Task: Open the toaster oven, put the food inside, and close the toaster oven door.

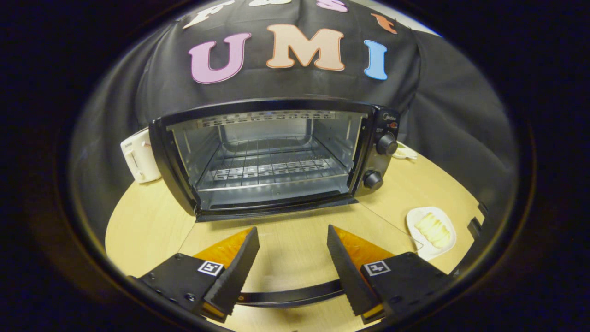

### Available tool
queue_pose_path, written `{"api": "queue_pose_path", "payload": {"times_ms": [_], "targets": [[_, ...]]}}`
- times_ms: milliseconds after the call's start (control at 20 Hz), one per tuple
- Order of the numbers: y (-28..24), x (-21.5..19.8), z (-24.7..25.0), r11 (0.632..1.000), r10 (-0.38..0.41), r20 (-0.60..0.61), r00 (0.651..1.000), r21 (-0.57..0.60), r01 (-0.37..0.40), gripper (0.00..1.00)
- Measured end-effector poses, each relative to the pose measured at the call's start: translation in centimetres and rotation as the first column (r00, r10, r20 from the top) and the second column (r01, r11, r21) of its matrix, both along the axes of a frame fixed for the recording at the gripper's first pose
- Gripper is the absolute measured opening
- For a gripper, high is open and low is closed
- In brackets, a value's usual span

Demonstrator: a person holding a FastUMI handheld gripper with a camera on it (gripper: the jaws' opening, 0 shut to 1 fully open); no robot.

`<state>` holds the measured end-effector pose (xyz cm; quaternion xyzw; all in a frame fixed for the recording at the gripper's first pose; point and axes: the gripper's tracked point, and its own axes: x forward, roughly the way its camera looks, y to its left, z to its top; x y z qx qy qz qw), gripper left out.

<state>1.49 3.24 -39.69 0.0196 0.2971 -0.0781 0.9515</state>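
Observation:
The black toaster oven (276, 157) stands on the wooden table with its cavity and wire rack (272, 168) exposed. Its glass door (295, 258) is folded down flat toward me, and the door's black handle bar (288, 295) runs across near the bases of my fingers. My gripper (292, 230) is open and holds nothing; its fingers hover over the lowered door, just short of the oven mouth. The food, a pale yellow pastry (433, 229), lies on a small white plate (426, 251) to the right of my right finger and in front of the oven's right corner.
A white pop-up toaster (138, 161) stands behind the oven's left side. Two control knobs (386, 144) sit on the oven's right panel. A small white object (405, 152) lies behind the oven on the right. The table's edge (474, 221) runs close beyond the plate.

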Motion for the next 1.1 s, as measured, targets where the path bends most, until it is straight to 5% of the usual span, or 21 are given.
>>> {"api": "queue_pose_path", "payload": {"times_ms": [1100], "targets": [[-1.7, -1.1, 1.3, 0.998, -0.038, 0.004, 0.999, 0.056, 0.038, 0.95]]}}
